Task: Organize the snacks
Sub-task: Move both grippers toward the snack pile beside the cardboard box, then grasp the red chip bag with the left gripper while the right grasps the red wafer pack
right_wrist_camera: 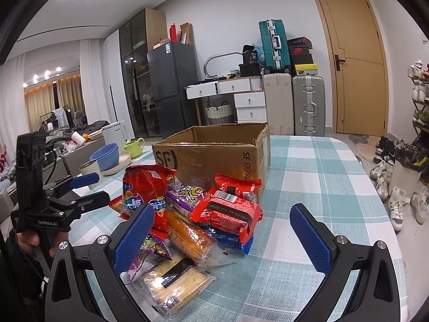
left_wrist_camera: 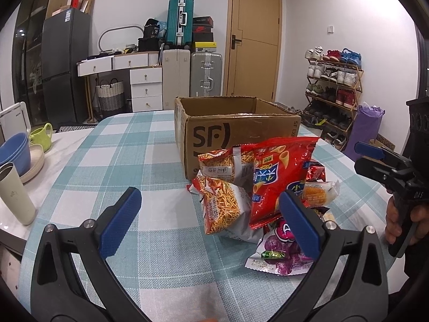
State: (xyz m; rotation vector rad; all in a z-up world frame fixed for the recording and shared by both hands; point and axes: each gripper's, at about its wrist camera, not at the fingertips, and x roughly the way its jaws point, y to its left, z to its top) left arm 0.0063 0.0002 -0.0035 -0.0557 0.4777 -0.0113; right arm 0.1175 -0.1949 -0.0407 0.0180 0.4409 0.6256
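A pile of snack packets lies on the checked tablecloth in front of an open cardboard box (left_wrist_camera: 236, 131) (right_wrist_camera: 214, 153). In the left wrist view I see a big red chip bag (left_wrist_camera: 278, 177), two orange noodle-snack packets (left_wrist_camera: 222, 206) and a purple grape candy bag (left_wrist_camera: 278, 252). In the right wrist view I see red wafer packets (right_wrist_camera: 228, 212), an orange cake packet (right_wrist_camera: 187, 233) and a cracker packet (right_wrist_camera: 174, 287). My left gripper (left_wrist_camera: 211, 220) is open, just short of the noodle packets. My right gripper (right_wrist_camera: 222, 238) is open, just short of the pile.
Blue bowls (left_wrist_camera: 13, 150), a green mug (left_wrist_camera: 41, 136), plates and a cream tumbler (left_wrist_camera: 16, 193) stand at the table's left. Beyond the table are suitcases, a drawer unit, a fridge, a door and a shoe rack (left_wrist_camera: 335, 86).
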